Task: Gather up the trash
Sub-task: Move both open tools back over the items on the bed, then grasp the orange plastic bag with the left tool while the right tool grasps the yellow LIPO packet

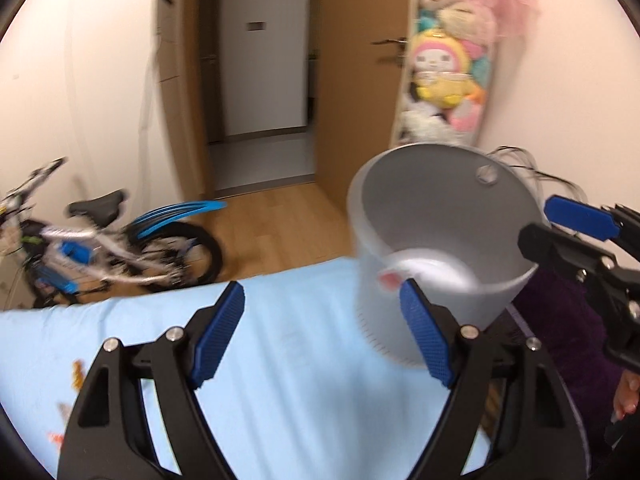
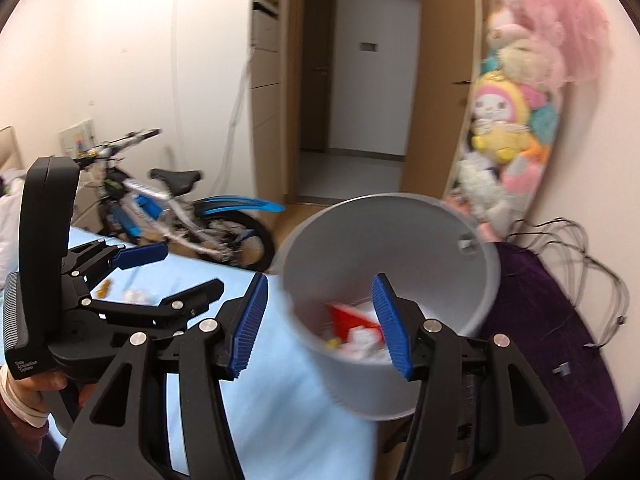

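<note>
Right wrist view: your right gripper (image 2: 320, 320) hangs over the near rim of the grey bin (image 2: 404, 236), jaws parted, with nothing pinched between the pads; one blue pad sits in front of the bin's mouth, the other just outside its wall.
Left wrist view: your left gripper (image 1: 324, 332) stands wide open and empty beside the bin, over the blue sheet (image 1: 280, 344).
Bin: it looks tilted toward you, partly beyond the sheet's far edge; blur keeps me from saying what it rests on.
Done so far: inside the bin lie a red wrapper (image 2: 350, 316) and some white and yellow scraps, so part of the trash looks collected.
Left to do: well to the bin's left on the sheet you can see small white crumpled bits (image 2: 138, 296) and an orange-brown scrap (image 2: 105, 289); these look like the next pickups, though they are too blurred to name.
Surface: a pale blue sheet, soft-looking, so small scraps may need a low, careful pinch.
Room: behind the bin, an open doorway (image 2: 360, 80); to the bin's left, a child's bicycle (image 2: 180, 216) on a wooden floor; to its right, hanging plush toys (image 2: 504, 120) and a purple cloth (image 2: 540, 320) with cables on it.
</note>
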A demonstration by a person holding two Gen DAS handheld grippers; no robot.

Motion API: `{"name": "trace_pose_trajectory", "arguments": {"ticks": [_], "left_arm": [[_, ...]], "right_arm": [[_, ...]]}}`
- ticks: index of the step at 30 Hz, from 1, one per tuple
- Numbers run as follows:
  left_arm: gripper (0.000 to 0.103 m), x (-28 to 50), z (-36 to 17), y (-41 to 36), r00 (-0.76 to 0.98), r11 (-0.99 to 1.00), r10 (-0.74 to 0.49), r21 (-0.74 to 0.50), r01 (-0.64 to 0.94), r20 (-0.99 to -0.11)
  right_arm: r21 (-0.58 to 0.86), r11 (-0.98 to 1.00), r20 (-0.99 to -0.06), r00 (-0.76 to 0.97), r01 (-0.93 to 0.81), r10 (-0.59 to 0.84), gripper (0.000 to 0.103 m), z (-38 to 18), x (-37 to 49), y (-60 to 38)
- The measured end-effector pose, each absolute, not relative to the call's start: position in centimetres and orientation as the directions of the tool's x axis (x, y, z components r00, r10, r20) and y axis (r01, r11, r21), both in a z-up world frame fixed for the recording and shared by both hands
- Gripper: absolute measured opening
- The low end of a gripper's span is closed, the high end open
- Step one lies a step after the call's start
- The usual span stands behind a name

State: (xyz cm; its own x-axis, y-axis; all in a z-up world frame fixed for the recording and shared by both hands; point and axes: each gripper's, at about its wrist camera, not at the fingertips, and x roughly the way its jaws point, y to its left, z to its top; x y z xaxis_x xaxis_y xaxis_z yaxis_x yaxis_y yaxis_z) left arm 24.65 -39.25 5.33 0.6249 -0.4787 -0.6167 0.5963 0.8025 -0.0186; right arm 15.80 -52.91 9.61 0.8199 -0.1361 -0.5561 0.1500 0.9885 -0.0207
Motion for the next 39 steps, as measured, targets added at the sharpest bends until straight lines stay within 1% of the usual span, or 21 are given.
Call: {"name": "trace_pose_trajectory", "arguments": {"ticks": [5, 10, 15, 22, 28, 39], "left_arm": [[0.08, 23.7, 3.5, -31.8, 0.703, 0.894, -0.316, 0.048, 0.446, -0.637], [0.08, 23.0, 1.3, -23.9, 0.735, 0.954, -0.174, 0.073, 0.291, -0.655], [0.08, 22.4, -0.8, -15.0, 0.725, 0.987, -0.079, 0.048, 0.154, -0.684], [0.08, 21.2, -3.6, -3.8, 0.697, 0.997, 0.056, 0.078, -0.001, -0.714], [0.08, 21.1, -5.7, 2.6, 0.676, 0.994, 0.105, 0.098, -0.049, -0.729], [0.08, 23.8, -11.2, 6.7, 0.624, 0.995, 0.082, 0.104, -0.002, -0.777]], "right_arm": [[0.018, 0.999, -0.606, 0.795, 0.037, -0.019, 0.055, 6.7, 17.1, -46.5], [0.048, 0.997, -0.649, 0.756, -0.066, 0.082, 0.055, 3.4, 18.1, -39.2], [0.059, 0.985, -0.684, 0.712, -0.161, 0.157, 0.055, 0.3, 18.8, -32.0], [0.077, 0.957, -0.725, 0.642, -0.281, 0.247, 0.055, -3.3, 19.6, -22.1], [0.084, 0.94, -0.753, 0.597, -0.33, 0.277, 0.055, -6.3, 20.3, -15.0], [0.084, 0.947, -0.818, 0.521, -0.31, 0.244, 0.055, -12.8, 24.2, -8.8]]}}
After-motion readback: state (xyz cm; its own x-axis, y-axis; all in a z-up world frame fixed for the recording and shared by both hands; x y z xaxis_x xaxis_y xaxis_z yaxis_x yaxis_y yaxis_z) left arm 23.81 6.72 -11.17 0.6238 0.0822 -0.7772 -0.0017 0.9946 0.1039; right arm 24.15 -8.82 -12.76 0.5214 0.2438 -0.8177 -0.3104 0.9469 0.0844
